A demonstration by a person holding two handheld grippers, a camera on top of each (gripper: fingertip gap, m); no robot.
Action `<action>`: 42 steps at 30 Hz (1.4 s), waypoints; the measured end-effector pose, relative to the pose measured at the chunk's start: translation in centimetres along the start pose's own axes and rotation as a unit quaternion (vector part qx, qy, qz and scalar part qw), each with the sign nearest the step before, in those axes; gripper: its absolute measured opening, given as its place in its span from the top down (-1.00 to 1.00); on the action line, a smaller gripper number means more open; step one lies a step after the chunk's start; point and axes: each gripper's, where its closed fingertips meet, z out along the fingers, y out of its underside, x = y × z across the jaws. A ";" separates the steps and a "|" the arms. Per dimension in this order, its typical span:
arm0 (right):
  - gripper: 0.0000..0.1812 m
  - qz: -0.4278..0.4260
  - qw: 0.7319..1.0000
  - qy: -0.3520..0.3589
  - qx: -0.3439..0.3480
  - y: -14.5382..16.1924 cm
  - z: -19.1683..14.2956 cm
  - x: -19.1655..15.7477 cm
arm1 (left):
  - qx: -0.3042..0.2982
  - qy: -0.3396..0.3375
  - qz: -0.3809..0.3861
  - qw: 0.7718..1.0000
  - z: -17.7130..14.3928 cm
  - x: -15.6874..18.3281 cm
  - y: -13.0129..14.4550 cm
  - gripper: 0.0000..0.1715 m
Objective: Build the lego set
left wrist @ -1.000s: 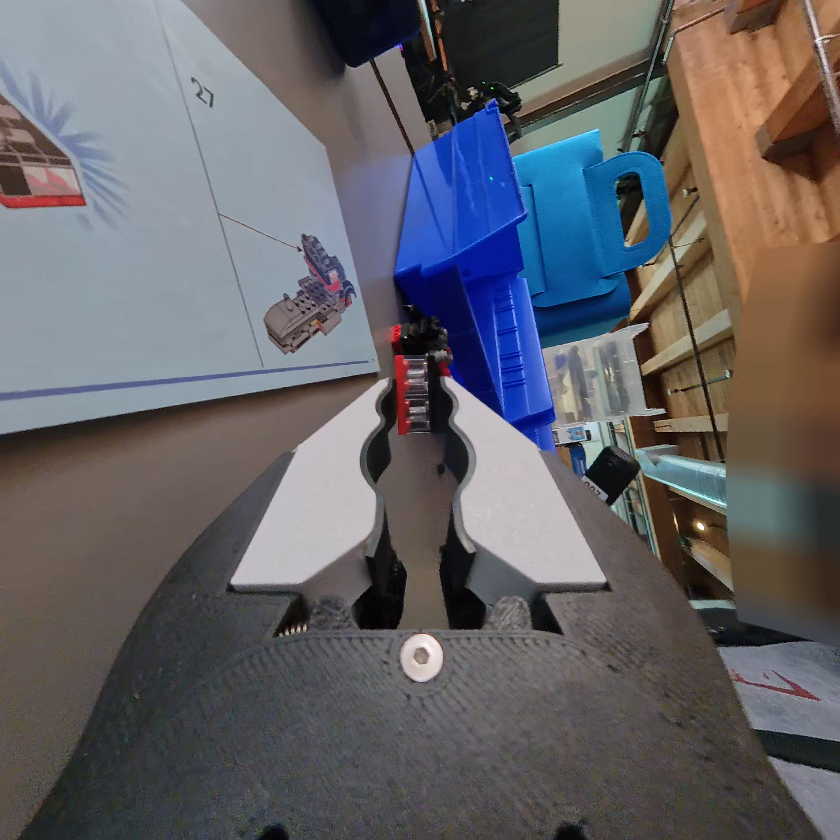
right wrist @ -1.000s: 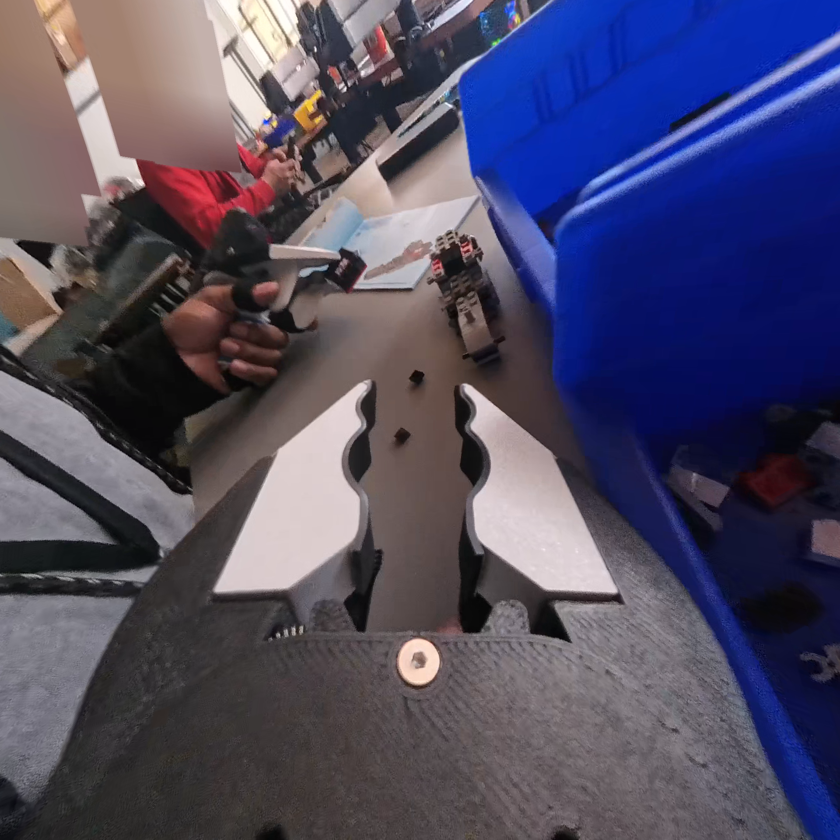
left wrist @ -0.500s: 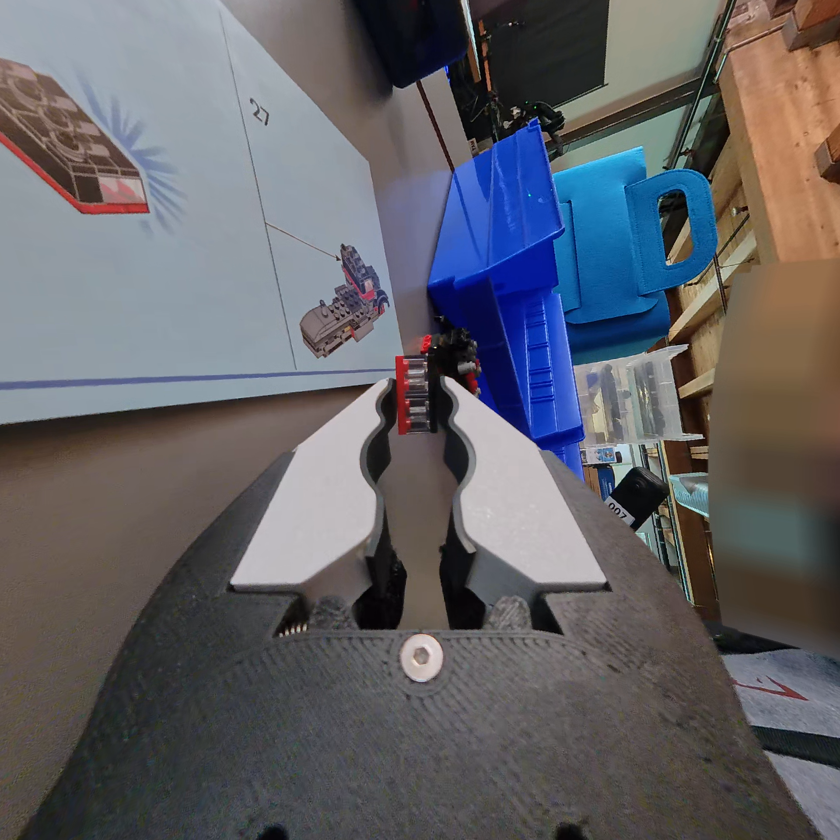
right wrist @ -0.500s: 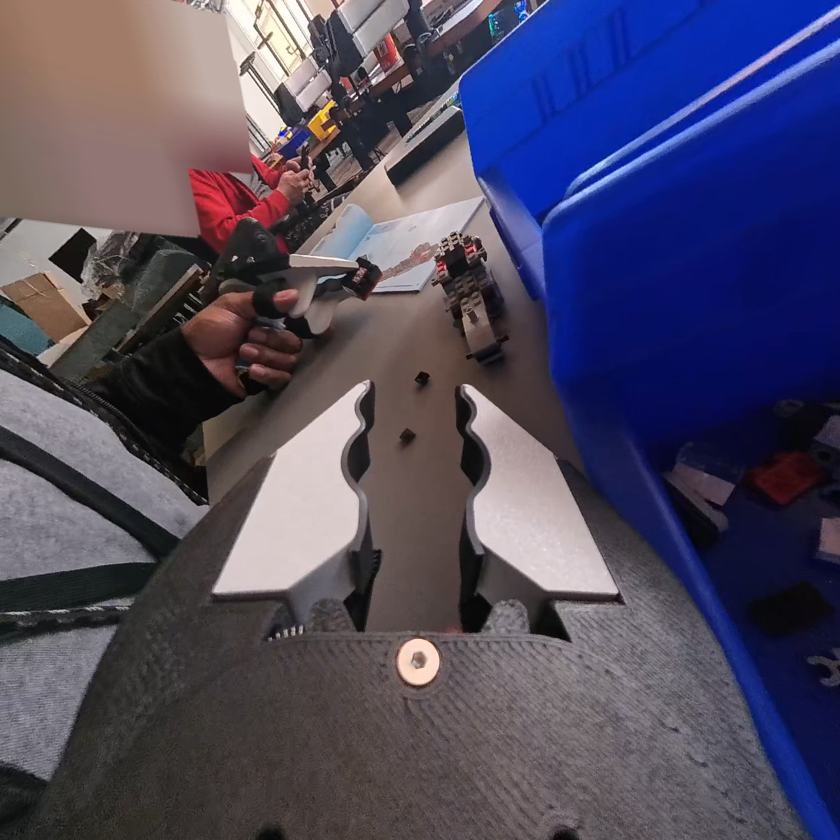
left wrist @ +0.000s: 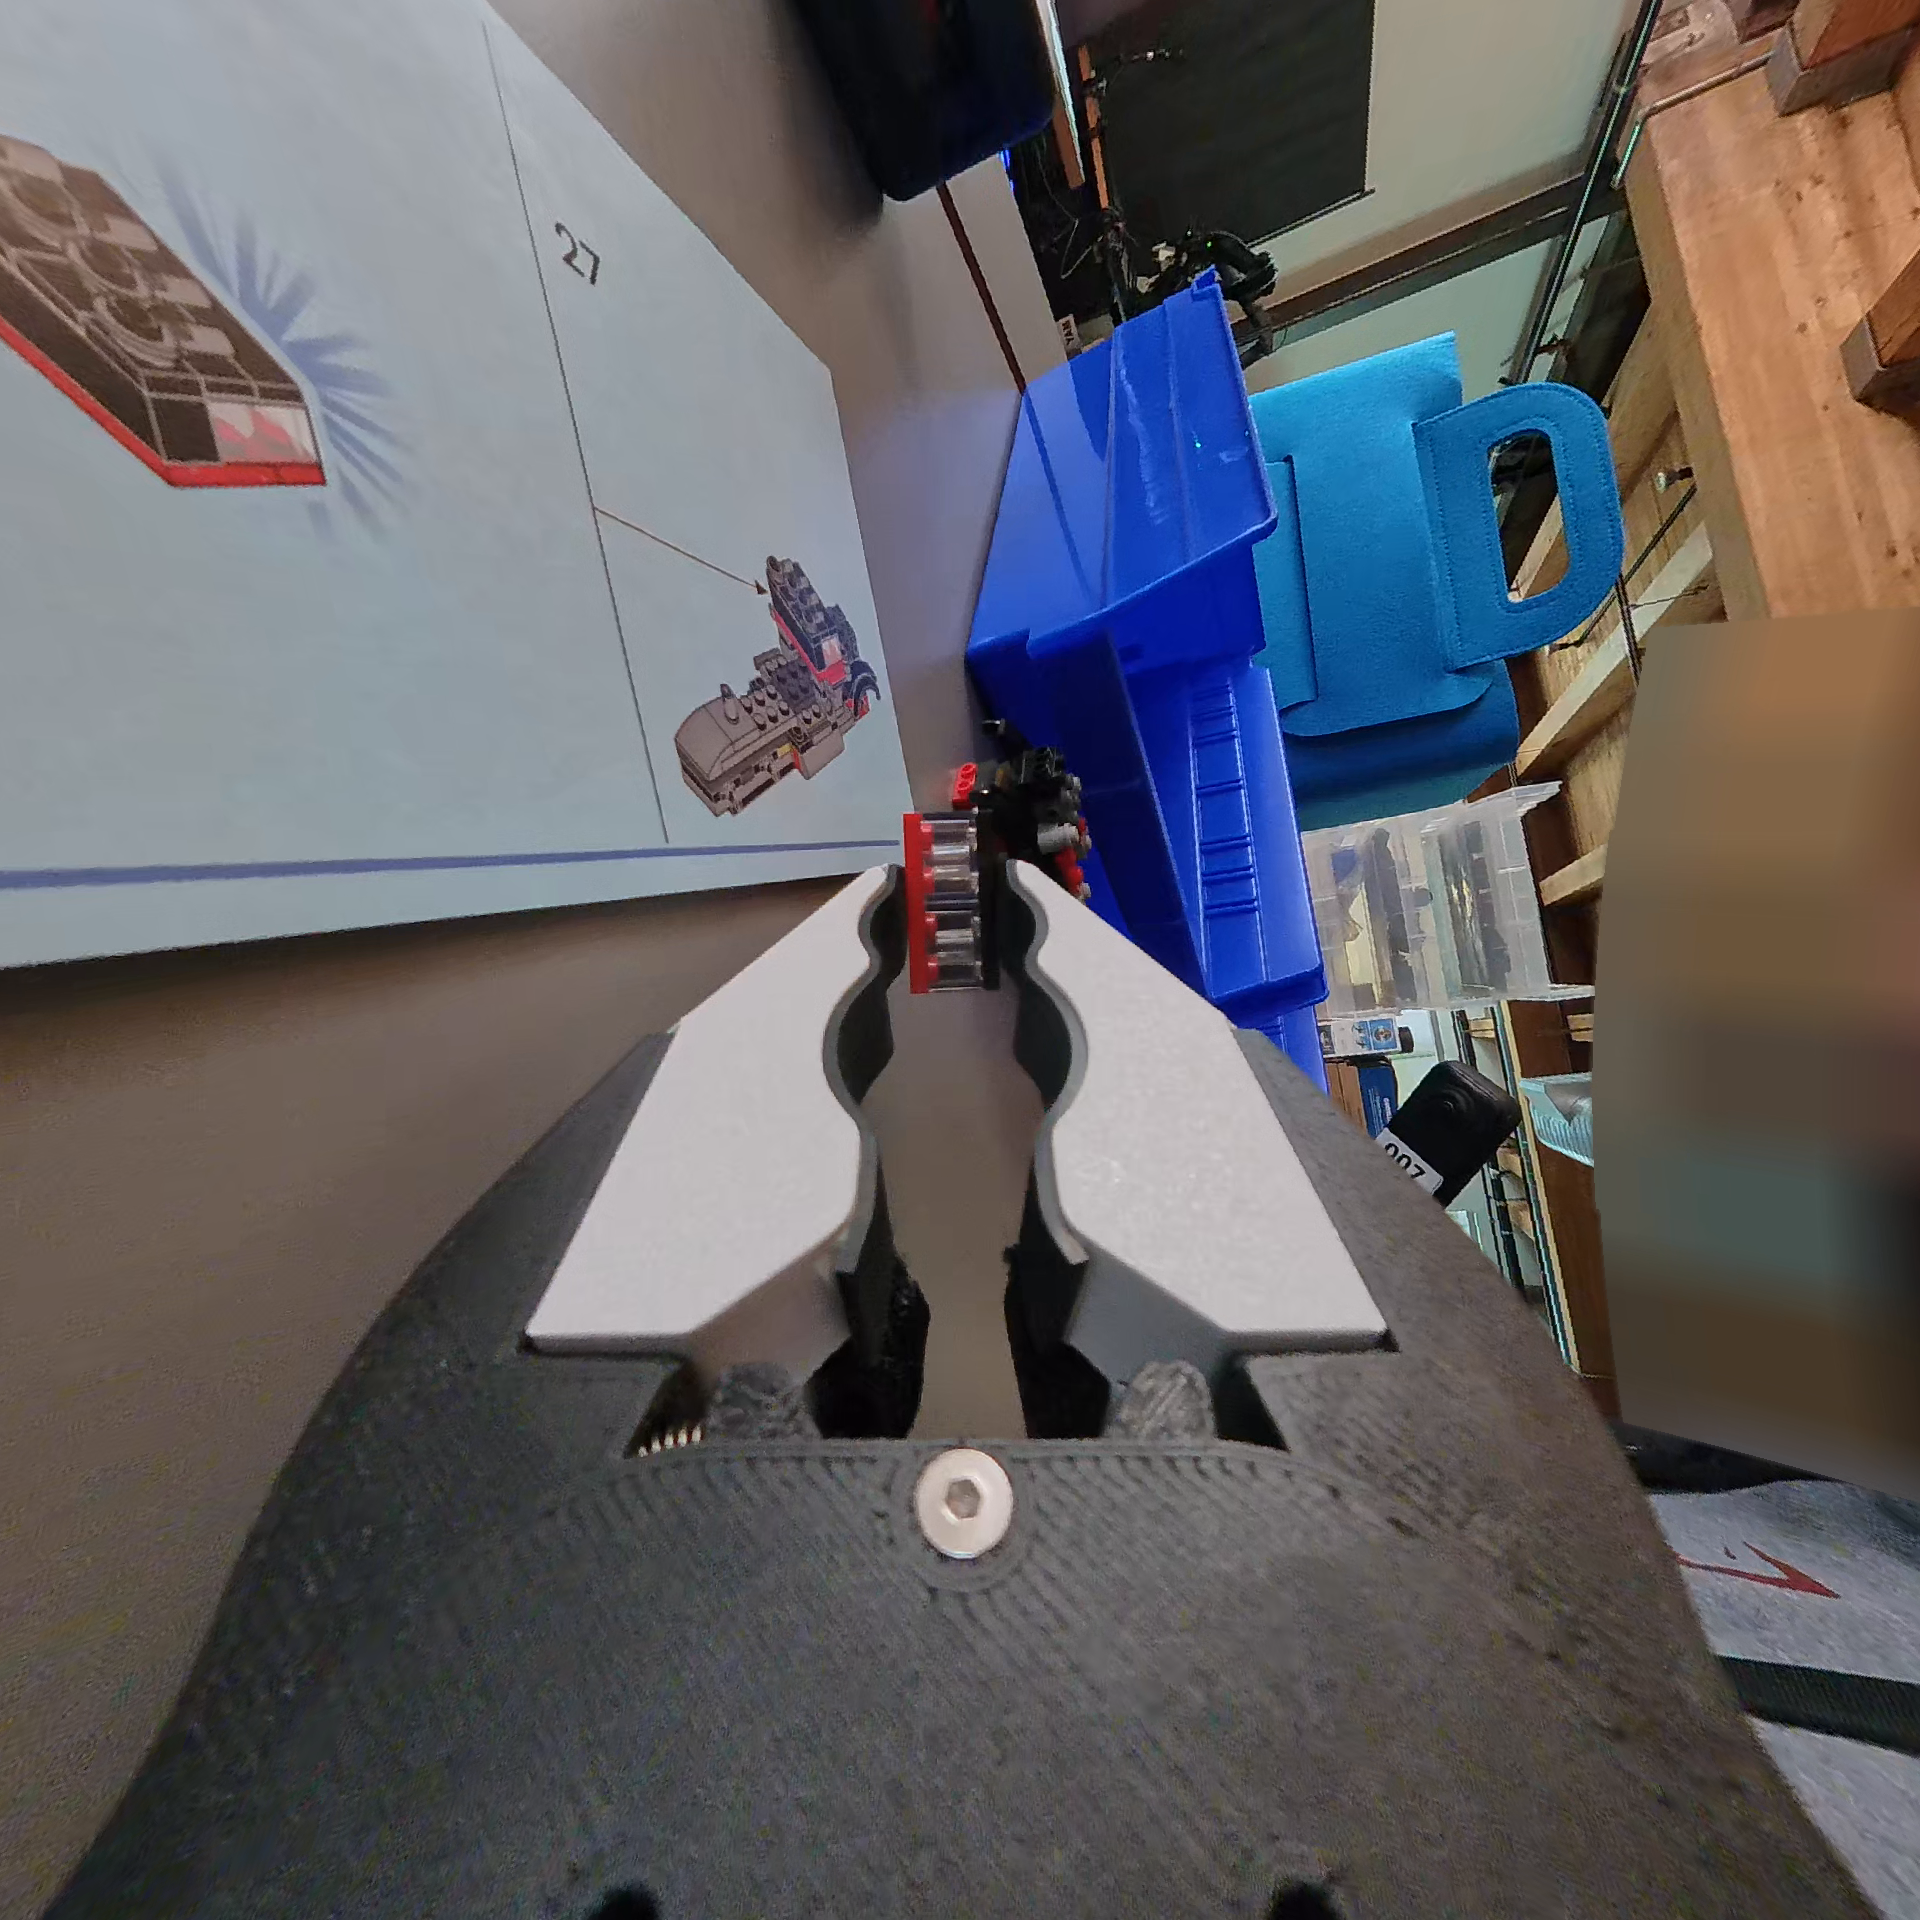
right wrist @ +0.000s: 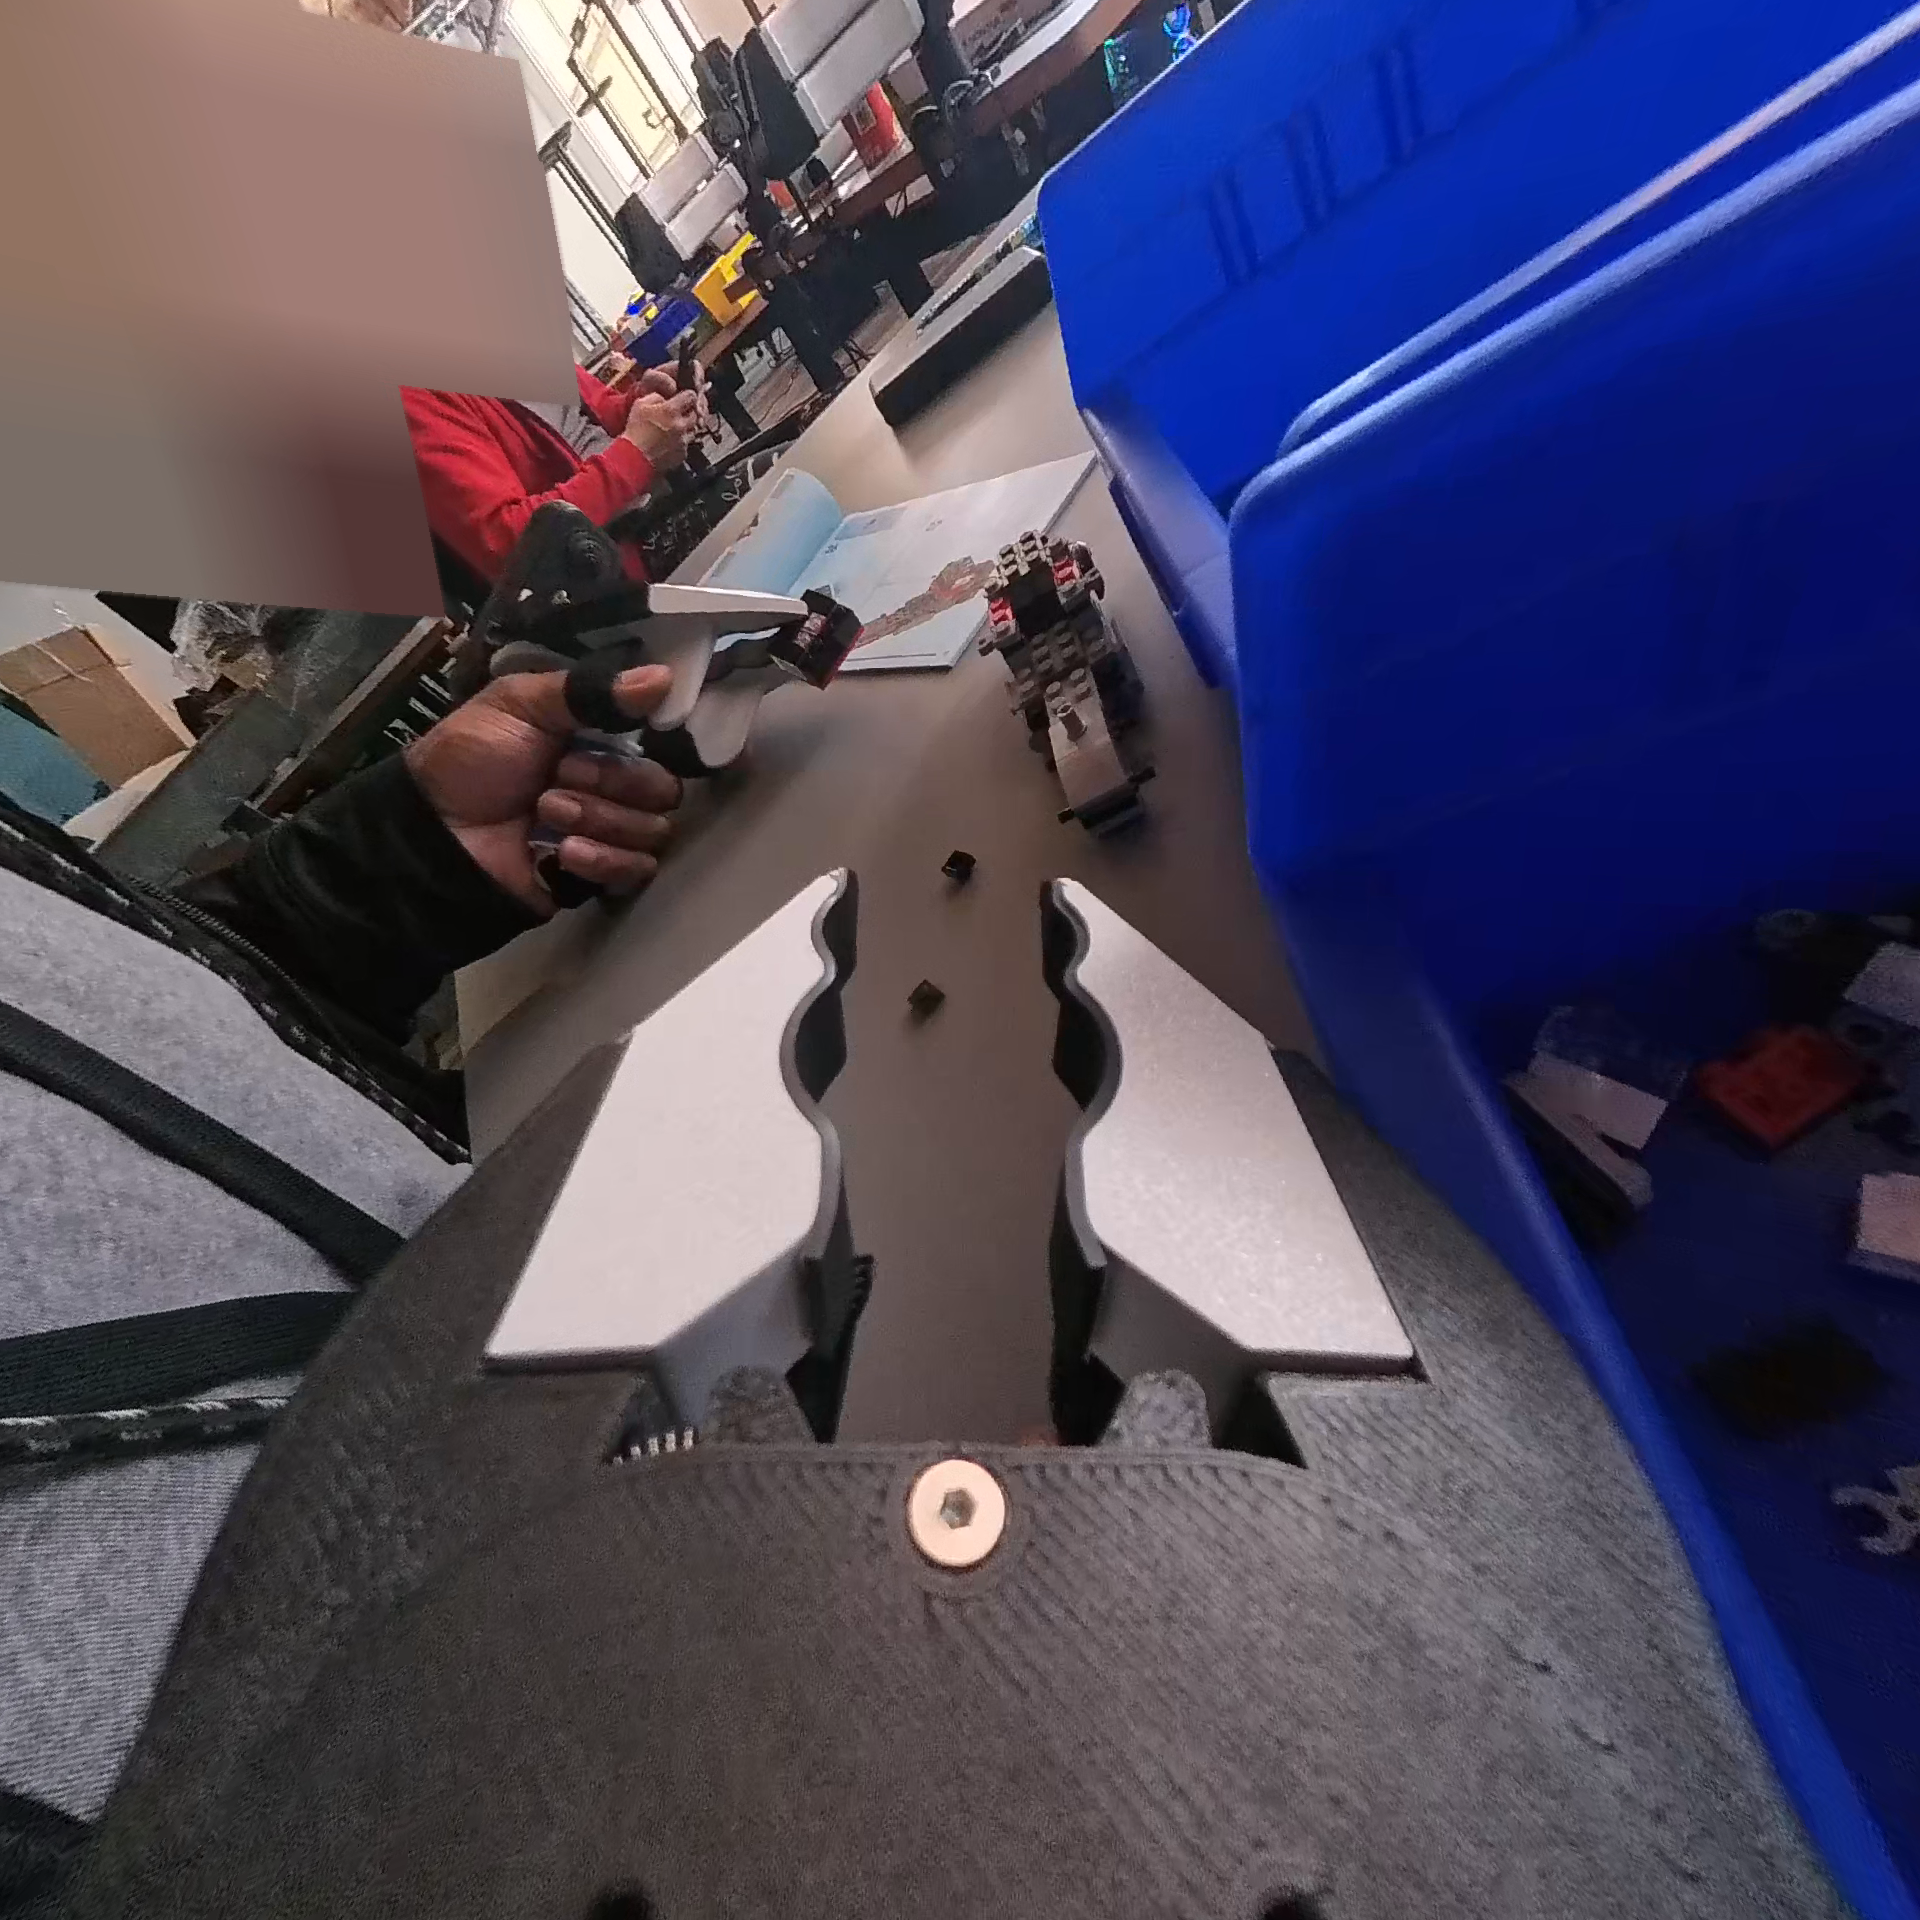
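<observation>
My left gripper [left wrist: 951,894] is shut on a small red and black lego piece [left wrist: 948,902], held above the brown table and turned on its side. It also shows in the right wrist view [right wrist: 826,642], held in a hand. The partly built grey, black and red lego model [right wrist: 1070,665] stands on the table beside the blue bins, and peeks past the held piece in the left wrist view [left wrist: 1034,805]. My right gripper [right wrist: 948,894] is open and empty, low over the table. Two tiny dark pieces [right wrist: 925,995] [right wrist: 958,862] lie on the table near its tips.
The open instruction booklet [left wrist: 364,540] lies on the table, seen also in the right wrist view [right wrist: 925,540]. Blue bins [right wrist: 1558,520] stand along the right; the near one holds several loose pieces [right wrist: 1766,1081]. A person in red sits far behind. There is about 25 centimeters between the tips of the two grippers.
The left gripper with its piece has drifted toward the model and booklet. The right gripper has shifted slightly, staying open.
</observation>
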 end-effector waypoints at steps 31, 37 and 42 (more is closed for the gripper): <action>0.56 -0.013 0.999 0.030 -0.017 0.5 0.4 0.3 | 0.010 0.081 0.049 0.995 -1.1 2.9 0.4 0.80; 0.54 -0.013 0.998 0.062 -0.013 0.4 0.4 1.0 | 0.016 0.129 0.055 0.990 -3.3 4.3 1.5 0.81; 0.54 -0.027 0.995 0.088 -0.023 0.7 0.6 1.3 | 0.020 0.177 0.037 0.983 -5.4 5.1 1.7 0.81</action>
